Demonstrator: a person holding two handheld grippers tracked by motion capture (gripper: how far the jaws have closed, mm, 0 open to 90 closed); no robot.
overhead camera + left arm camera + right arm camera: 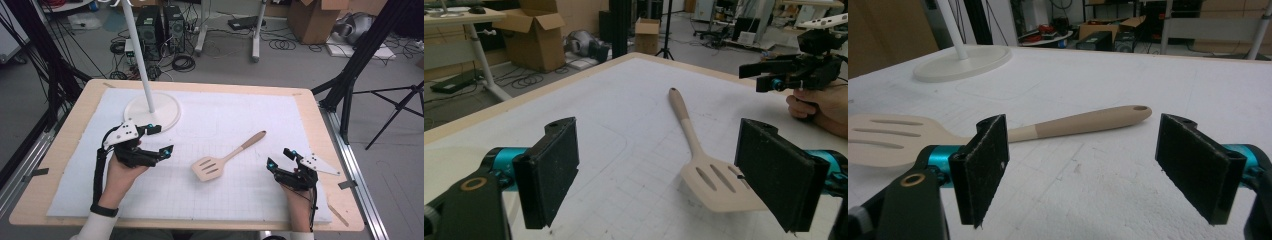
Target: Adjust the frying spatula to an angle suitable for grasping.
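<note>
Evidently nothing is being gripped at this moment; a slotted spatula (227,157) is lying flat on the white mat (260,110) near the middle of the table (75,110), its blade toward the person and its handle angled away to the right, presumably so that it can be reached from either side; the left gripper (161,140) is being held just left of the blade with its jaws spread wide and empty, and the right gripper (281,159) is being held to the right, near the handle, its jaws likewise spread and empty; in each gripper view the spatula is being framed beyond the open pads, apart from them and untouched; a round white lamp base (152,112) is being left standing at the far left of the mat, well clear of the spatula.
</note>
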